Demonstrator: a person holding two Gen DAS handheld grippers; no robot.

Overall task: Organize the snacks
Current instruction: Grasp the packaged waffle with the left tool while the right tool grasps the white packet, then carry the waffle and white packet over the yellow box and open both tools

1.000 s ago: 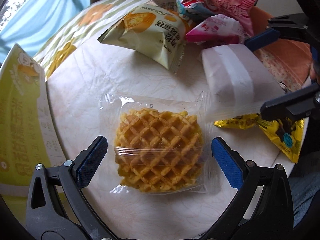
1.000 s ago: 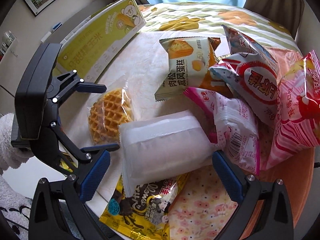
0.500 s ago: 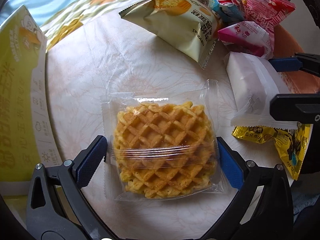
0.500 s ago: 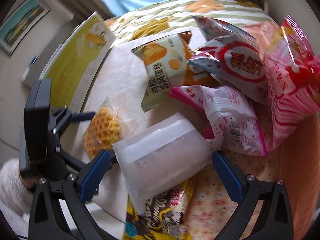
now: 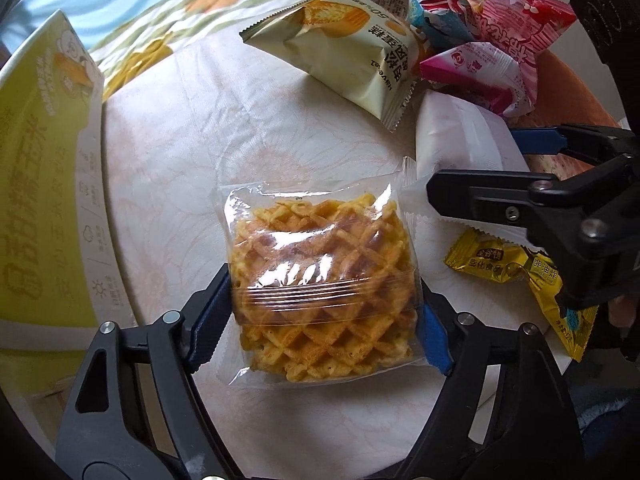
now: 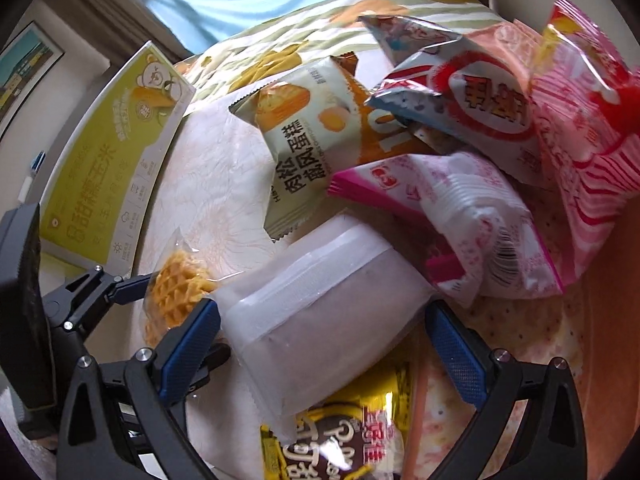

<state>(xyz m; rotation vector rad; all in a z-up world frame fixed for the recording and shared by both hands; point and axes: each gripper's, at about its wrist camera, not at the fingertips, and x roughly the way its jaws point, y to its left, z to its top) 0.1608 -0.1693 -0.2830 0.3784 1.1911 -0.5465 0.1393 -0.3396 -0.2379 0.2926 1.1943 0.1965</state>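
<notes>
A pale tablecloth (image 5: 168, 168) is spread over the table; a framed picture (image 6: 24, 68) is hung beyond it.

Waffle pack (image 5: 320, 276): clear glossy plastic film w/ glare. White pack (image 6: 320, 304): matt, frosted plastic. Surface (image 5: 240, 140): matt cloth, wrinkled. Claw pads (image 6: 188, 348): blue, rough-textured.

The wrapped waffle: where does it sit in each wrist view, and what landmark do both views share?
Left wrist: the wrapped waffle is at centre, between the closing jaws of the left gripper.
Right wrist: it is at lower left, partly hidden behind a blue finger pad.
Shared landmark: the frosted white packet beside it.
</notes>
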